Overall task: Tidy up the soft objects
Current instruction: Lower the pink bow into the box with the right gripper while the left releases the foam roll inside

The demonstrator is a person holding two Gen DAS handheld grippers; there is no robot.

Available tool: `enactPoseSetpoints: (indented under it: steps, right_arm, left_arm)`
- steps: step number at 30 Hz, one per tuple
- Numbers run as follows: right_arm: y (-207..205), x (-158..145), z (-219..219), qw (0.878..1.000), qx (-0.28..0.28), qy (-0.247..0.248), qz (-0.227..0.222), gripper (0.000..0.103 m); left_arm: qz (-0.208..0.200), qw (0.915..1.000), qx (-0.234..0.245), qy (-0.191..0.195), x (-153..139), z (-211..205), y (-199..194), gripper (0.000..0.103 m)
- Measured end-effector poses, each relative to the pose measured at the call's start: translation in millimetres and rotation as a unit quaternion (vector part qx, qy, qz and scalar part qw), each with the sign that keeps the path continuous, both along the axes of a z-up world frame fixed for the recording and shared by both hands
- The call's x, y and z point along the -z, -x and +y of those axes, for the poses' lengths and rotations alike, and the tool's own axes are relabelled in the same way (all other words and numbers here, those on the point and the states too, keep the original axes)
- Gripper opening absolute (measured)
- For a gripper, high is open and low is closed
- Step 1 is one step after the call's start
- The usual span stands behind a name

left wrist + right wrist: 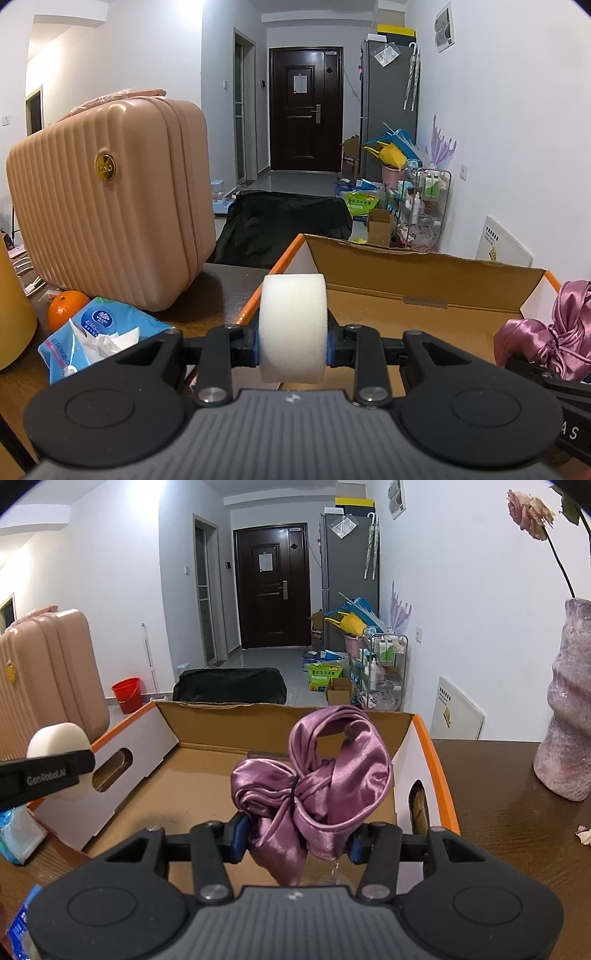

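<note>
My left hand-held gripper (293, 341) pinches white foam sponge cylinder (293, 326) | right hand-held gripper (295, 840) clamps purple satin scrunchie (314, 782) | both above open cardboard box (207, 764), poised for dropping

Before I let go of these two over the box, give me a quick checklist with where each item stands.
1. Left gripper shut on the white sponge: ok.
2. Right gripper shut on the purple satin cloth: ok.
3. Cardboard box open: ok.
4. Box floor bare under the cloth: ok.
5. Sponge past the box's left wall: cannot tell.
6. Grippers apart from each other: ok.
</note>
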State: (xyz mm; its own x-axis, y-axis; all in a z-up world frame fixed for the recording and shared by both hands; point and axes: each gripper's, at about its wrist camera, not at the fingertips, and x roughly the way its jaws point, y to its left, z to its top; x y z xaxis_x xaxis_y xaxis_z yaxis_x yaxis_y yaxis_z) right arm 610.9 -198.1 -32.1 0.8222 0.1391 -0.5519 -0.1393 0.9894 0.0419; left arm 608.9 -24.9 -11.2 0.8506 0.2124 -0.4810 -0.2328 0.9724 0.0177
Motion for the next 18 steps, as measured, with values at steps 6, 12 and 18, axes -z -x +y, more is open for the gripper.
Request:
enactPoseSetpoints:
  steps: [6,12,18]
  right_arm:
    - [-3.6,0.6,2.9,1.0,0.003,0.012,0.002,0.076]
    - [-7.2,1.6,0.1,1.0,0.02,0.015,0.011,0.103]
    - [-8.2,3.0,0.1,1.0,0.021,0.016,0.016,0.103]
  left_arm:
    - [-0.005,0.9999,-0.003,0.01,-1.5,3.7,1.8,0.066]
    - [-0.03,0.9991,-0.029,0.002,-6.0,4.3,9.8,0.103]
    - [-0.027,0.9993,-0.025,0.012,-7.0,5.9,9.5,0.103]
